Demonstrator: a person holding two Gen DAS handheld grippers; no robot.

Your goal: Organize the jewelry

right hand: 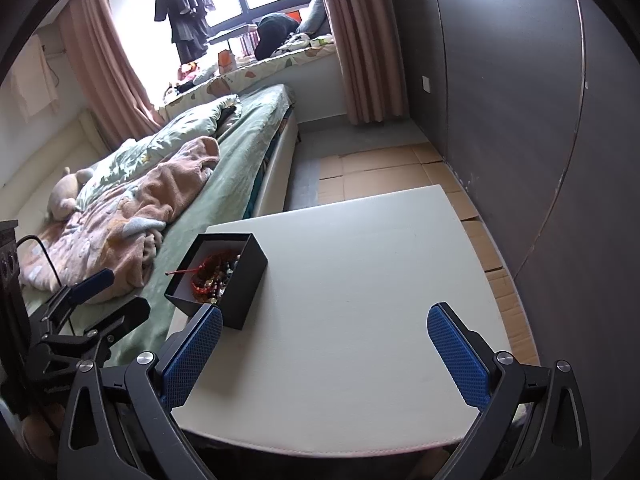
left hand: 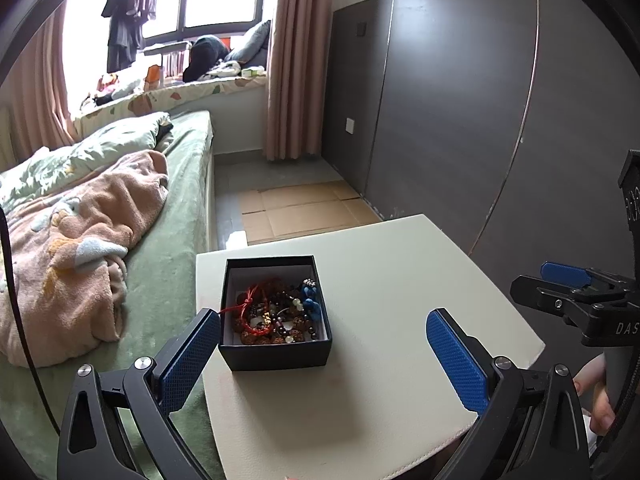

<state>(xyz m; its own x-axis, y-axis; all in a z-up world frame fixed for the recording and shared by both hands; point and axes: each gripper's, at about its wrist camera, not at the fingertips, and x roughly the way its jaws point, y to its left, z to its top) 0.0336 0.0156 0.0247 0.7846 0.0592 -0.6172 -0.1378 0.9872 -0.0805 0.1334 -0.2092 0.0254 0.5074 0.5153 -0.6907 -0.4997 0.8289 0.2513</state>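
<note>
A small black box (left hand: 276, 354) stands at the left edge of a white table (left hand: 380, 300). It holds a heap of jewelry (left hand: 276, 314): brown bead bracelets, a red cord bracelet and blue beads. A red cord hangs over its left wall. My left gripper (left hand: 324, 360) is open and empty just in front of the box. My right gripper (right hand: 326, 354) is open and empty over the table's near part, with the box (right hand: 240, 296) just beyond its left finger. Each gripper shows at the edge of the other's view.
A bed with a green sheet (left hand: 160, 280) and a pink blanket (left hand: 80, 248) lies against the table's left side. Flattened cardboard (left hand: 300, 208) covers the floor beyond the table. A dark grey wardrobe wall (left hand: 460, 120) runs along the right.
</note>
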